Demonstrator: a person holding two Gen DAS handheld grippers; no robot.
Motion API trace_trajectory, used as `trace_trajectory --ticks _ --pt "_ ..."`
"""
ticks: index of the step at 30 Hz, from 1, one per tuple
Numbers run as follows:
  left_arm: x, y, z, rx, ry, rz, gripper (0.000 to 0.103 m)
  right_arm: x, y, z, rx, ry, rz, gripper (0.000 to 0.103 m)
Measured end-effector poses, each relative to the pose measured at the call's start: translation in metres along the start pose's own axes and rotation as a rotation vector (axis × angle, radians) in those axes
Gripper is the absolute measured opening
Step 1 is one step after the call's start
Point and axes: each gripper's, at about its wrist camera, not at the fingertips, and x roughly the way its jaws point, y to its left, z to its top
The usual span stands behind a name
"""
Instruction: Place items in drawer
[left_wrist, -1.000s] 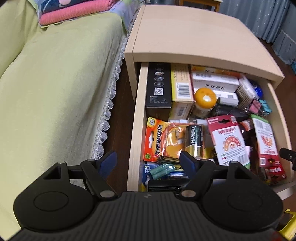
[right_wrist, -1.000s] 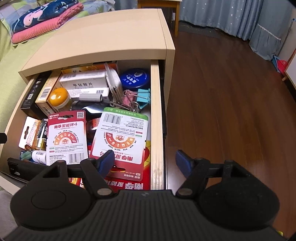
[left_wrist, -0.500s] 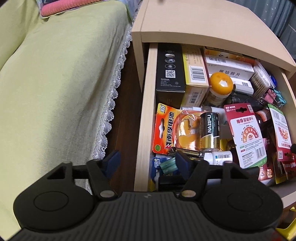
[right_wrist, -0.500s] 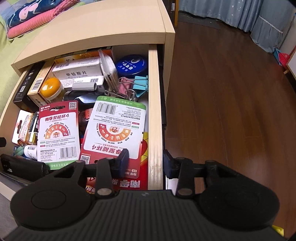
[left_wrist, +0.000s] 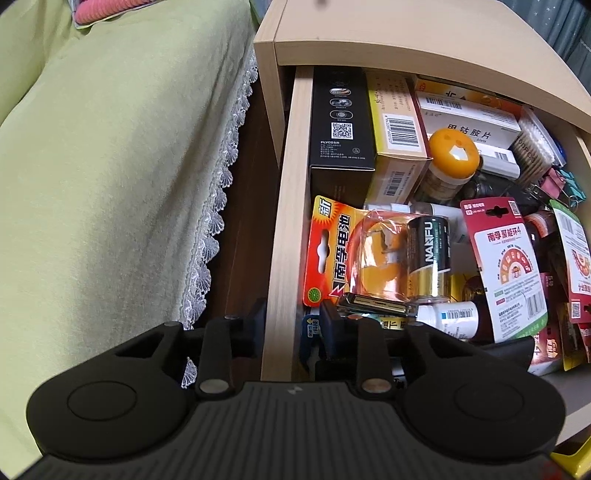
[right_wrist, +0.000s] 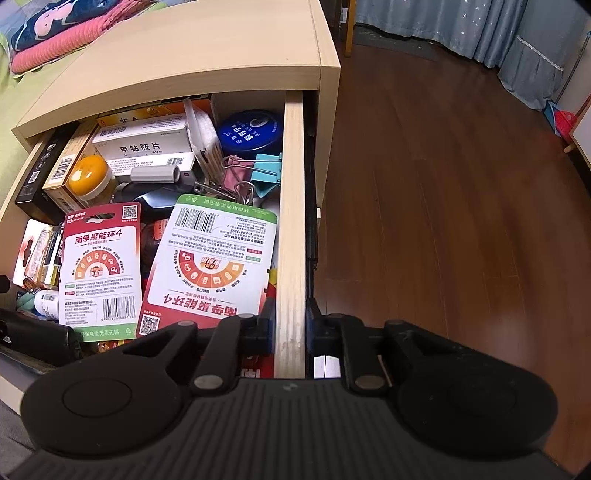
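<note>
Drawer stands pulled out of the nightstand and is packed: battery blister pack at the left wall, two red battery cards near the front edge, boxes, orange-capped jar and binder clips toward the back corners.

Left gripper is closed narrow on the drawer's left side wall, one finger inside and one outside. Right gripper clamps the right side wall likewise. Neither carries an item.

Risk: if the drawer is pushed in, uneven force from the two sides could rack it on its runners. The tall boxes and upright cards could catch under the top. Pads may slip on smooth wood.

Hidden: the drawer front and the lower layer of contents. Contact faces of the pads are mostly covered by the walls.
</note>
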Motion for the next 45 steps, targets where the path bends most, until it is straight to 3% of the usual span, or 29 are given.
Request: trace_trajectory --ticks 32,45 --pt "0.018 -0.006 0.038 0.004 -0.047 0.019 0.033 0.018 0.001 0.016 -0.022 -0.025 -0.008 0.014" --pt "0.008 -0.013 0.027 0.012 -0.060 0.034 0.033 0.021 -0.001 0.025 -0.035 -0.022 -0.004 0.014"
